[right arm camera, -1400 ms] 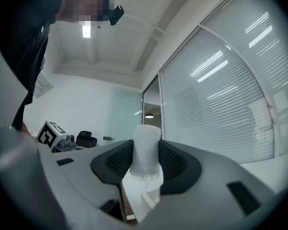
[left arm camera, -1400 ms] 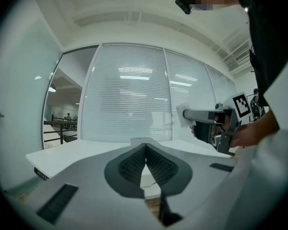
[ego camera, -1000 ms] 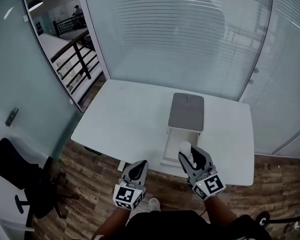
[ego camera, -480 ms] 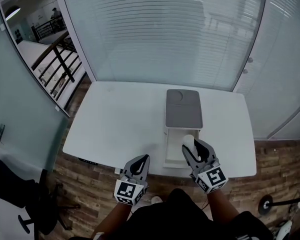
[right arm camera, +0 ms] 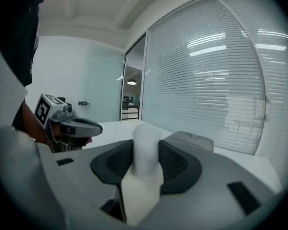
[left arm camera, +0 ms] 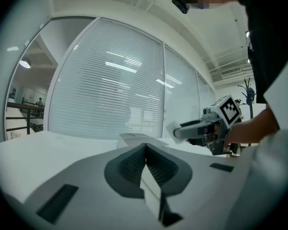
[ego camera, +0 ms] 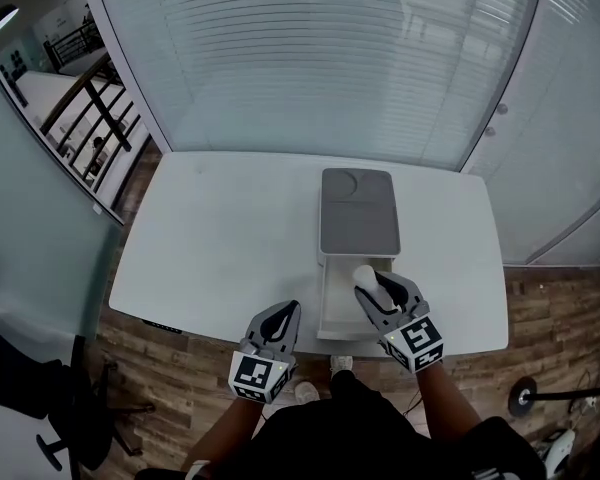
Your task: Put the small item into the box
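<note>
A small white cylinder-shaped item (ego camera: 364,275) (right arm camera: 146,147) stands between the pads of my right gripper (ego camera: 373,290) (right arm camera: 146,159), which is shut on it. That gripper hangs over the open white tray of the box (ego camera: 336,298). The box's grey lid (ego camera: 358,211) is slid back toward the far side of the table; it shows again past the right jaws (right arm camera: 192,140). My left gripper (ego camera: 277,320) (left arm camera: 145,169) hovers at the table's near edge, left of the box, with its jaws shut and nothing in them.
The white table (ego camera: 220,238) stands against a glass wall with blinds (ego camera: 320,58). Wooden floor (ego camera: 160,368) lies below the near edge, and a dark office chair (ego camera: 20,388) sits at the lower left. A stair railing (ego camera: 90,118) shows behind glass on the left.
The right gripper with the white item has moved forward from the table's near edge to above the open tray. My head view has shifted, so the table sits more centred.
</note>
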Action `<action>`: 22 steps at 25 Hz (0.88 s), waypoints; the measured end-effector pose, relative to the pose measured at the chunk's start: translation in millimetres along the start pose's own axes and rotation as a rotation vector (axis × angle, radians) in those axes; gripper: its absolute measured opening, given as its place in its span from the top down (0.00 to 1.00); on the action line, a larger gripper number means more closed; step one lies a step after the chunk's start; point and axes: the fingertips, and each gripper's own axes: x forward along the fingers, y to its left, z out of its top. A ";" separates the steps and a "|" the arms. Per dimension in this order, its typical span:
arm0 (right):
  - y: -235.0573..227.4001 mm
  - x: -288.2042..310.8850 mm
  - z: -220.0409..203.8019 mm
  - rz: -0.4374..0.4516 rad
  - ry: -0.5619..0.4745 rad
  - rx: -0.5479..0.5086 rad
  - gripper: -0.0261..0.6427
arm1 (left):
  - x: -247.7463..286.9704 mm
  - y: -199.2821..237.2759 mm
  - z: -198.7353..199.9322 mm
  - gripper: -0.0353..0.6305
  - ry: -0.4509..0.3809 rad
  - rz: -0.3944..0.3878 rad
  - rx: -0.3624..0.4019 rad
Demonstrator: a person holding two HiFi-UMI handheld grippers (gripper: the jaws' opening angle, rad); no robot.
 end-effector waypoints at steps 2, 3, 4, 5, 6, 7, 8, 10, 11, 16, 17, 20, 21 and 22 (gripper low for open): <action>0.2 8.0 -11.1 0.027 0.060 -0.035 0.71 | 6.5 0.4 -2.0 0.93 0.003 -0.001 -0.004; 0.9 11.7 -17.3 0.043 0.095 -0.048 0.71 | 8.9 1.0 -3.1 0.93 0.005 0.001 -0.006; 1.9 15.2 -23.5 0.060 0.130 -0.059 0.71 | 10.9 2.0 -4.3 0.93 0.009 0.004 -0.007; 2.8 18.6 -29.4 0.076 0.164 -0.069 0.71 | 12.7 3.1 -5.9 0.93 0.015 0.006 -0.008; 3.7 22.0 -34.8 0.092 0.197 -0.080 0.71 | 14.4 4.6 -8.1 0.93 0.024 0.009 -0.009; 4.6 25.8 -39.9 0.107 0.229 -0.094 0.71 | 15.8 6.6 -10.7 0.93 0.034 0.012 -0.010; 5.6 29.7 -45.0 0.122 0.262 -0.110 0.71 | 17.0 9.0 -13.5 0.93 0.043 0.016 -0.012; 8.5 37.4 -56.7 0.154 0.336 -0.148 0.71 | 18.6 14.0 -19.0 0.93 0.059 0.029 -0.025; 10.0 40.9 -63.6 0.173 0.377 -0.168 0.71 | 19.7 16.1 -19.7 0.93 0.059 0.036 -0.031; 15.5 57.3 -90.1 0.254 0.533 -0.275 0.71 | 27.1 22.4 -24.4 0.93 0.065 0.057 -0.038; 16.3 60.2 -94.0 0.267 0.552 -0.293 0.71 | 27.8 23.7 -25.4 0.93 0.067 0.061 -0.041; 19.1 68.0 -104.2 0.306 0.603 -0.326 0.71 | 29.6 27.7 -21.7 0.93 0.050 0.078 -0.050; 19.7 69.8 -108.1 0.318 0.622 -0.337 0.71 | 30.0 28.5 -22.7 0.93 0.053 0.081 -0.053; 19.9 71.4 -112.5 0.328 0.641 -0.352 0.71 | 30.3 29.3 -25.7 0.93 0.064 0.085 -0.057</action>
